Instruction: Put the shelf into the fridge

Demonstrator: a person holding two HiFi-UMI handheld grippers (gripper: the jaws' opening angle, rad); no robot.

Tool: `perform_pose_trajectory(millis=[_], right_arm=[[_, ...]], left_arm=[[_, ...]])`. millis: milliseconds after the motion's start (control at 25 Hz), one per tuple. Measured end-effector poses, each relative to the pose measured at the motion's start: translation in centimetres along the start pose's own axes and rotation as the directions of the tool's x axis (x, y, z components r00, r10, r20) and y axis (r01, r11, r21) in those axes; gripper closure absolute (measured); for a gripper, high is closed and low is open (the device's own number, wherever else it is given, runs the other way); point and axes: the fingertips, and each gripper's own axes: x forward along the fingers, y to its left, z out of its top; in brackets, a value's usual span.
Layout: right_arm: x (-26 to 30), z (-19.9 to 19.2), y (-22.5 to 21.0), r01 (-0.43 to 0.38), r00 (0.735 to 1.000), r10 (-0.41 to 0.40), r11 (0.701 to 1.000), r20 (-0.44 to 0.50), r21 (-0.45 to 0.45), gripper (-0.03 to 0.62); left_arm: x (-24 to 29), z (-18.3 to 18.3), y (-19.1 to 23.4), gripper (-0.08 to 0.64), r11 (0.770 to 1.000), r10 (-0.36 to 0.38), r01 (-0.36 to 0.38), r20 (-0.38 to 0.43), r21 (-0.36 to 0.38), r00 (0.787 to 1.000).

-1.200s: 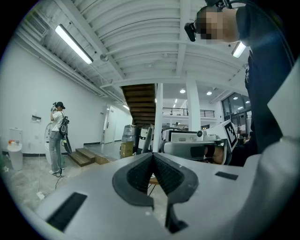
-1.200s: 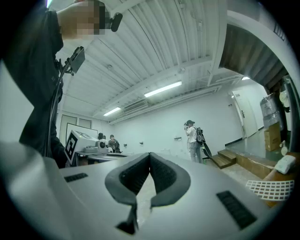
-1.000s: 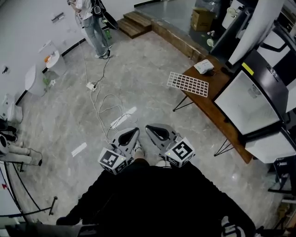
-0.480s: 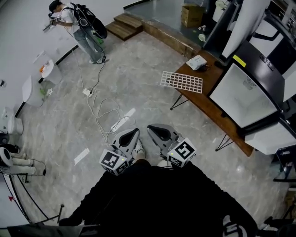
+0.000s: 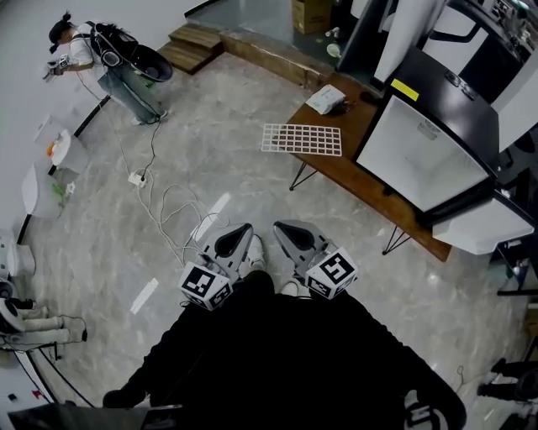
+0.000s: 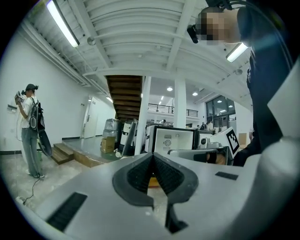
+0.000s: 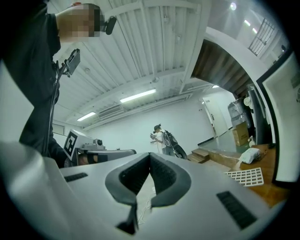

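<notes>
A white wire shelf [image 5: 302,139] lies flat on the left end of a long wooden table [image 5: 353,172], jutting over its edge; it also shows in the right gripper view as a grid, the shelf [image 7: 244,176]. The small fridge [image 5: 424,151], black with its white door open, stands on that table to the right. My left gripper [image 5: 242,229] and right gripper [image 5: 281,227] are held close to my body, well short of the table, both shut and empty. The left gripper [image 6: 153,159] and right gripper [image 7: 150,159] show jaws pressed together.
A white cable [image 5: 168,206] and power strip [image 5: 135,178] lie on the marble floor ahead on the left. A person with a backpack [image 5: 105,63] stands at the far left by the wall. Wooden steps [image 5: 190,44] and a cardboard box [image 5: 311,13] sit at the back. A white pouch [image 5: 327,100] lies on the table.
The view has shifted: table, shelf and fridge now sit further left and nearer the frame's top. Both grippers stay close together and shut in front of my body.
</notes>
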Motion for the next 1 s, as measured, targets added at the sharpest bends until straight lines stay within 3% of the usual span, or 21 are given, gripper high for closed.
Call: perform_pose_trajectory(millis=[240,600,1000], right_arm=[[0.8,0.4,-5.6,0.094,0.995,-0.093,0.996,0.018,-0.012,0.586],[4.8,1.8,-15.3,0.244,0.969,-0.245,0.969,-0.039,-0.028,0.586],[12.3,1.2,-22.8,0.328,0.938,-0.329,0.944,-0.109,-0.026,0.586]], left_arm=[[6.2,-1.1,2.2,0.554,0.995,-0.102,0.102,-0.025,-0.015,0.994],[15.8,-0.1,7.8,0.554,0.972,-0.231,0.228,-0.034,-0.061,0.972],[23.2,0.0,15.8,0.554,0.940,-0.335,0.330,-0.043,-0.090,0.941]])
